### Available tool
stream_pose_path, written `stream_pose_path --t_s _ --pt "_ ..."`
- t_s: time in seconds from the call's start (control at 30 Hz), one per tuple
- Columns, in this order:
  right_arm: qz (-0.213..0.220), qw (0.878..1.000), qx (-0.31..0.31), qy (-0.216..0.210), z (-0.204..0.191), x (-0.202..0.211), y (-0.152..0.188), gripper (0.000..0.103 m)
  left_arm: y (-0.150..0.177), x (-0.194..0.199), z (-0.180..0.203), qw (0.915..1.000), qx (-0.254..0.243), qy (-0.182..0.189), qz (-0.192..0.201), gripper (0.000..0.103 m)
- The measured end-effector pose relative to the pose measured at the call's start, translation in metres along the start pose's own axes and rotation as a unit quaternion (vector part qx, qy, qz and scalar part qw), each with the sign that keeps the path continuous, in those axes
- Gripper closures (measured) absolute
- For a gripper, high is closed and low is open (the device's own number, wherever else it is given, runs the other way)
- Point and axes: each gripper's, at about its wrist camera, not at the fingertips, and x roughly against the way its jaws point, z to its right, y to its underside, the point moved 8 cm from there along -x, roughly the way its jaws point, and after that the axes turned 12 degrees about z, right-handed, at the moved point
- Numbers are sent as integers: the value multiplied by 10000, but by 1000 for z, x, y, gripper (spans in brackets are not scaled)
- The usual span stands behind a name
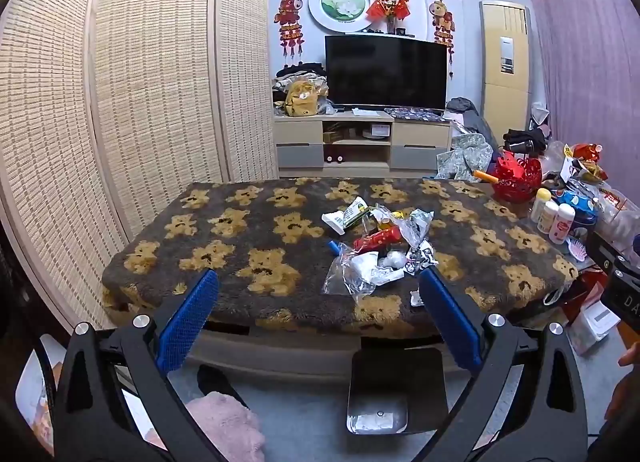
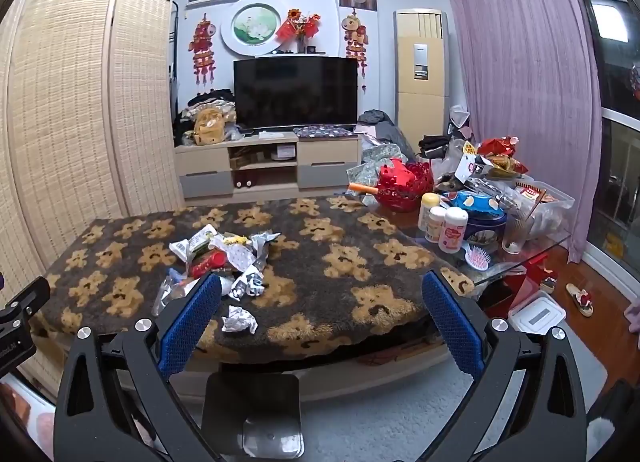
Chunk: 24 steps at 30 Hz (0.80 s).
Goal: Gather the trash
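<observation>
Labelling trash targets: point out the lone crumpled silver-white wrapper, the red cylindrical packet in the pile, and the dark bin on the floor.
Lone crumpled silver-white wrapper point(image 2: 239, 318), right wrist view, centre of the wad.
Red cylindrical packet point(image 1: 378, 238), left wrist view, mid-length of its body.
Dark bin point(image 2: 224, 398), right wrist view, left inner wall.

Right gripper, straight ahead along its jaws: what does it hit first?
Probably the bear-print cover on the table, just right of the crumpled wrapper. The right gripper is open and empty; depth is unclear.

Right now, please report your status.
Both tools, left and right, open, empty. Crumpled wrapper trash pile untouched on bear-print table cover. Path clear.
</observation>
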Motion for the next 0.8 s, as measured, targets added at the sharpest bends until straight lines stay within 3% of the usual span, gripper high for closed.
stream_pose_path --t_s 0.37,0.8 --pt "-4 10000 8 -8 1 -5 13 3 -4 4 7 10000 -26 38 8 8" --pt "-1 10000 -3 -7 1 0 -1 3 -5 5 10 10000 -29 68 14 8"
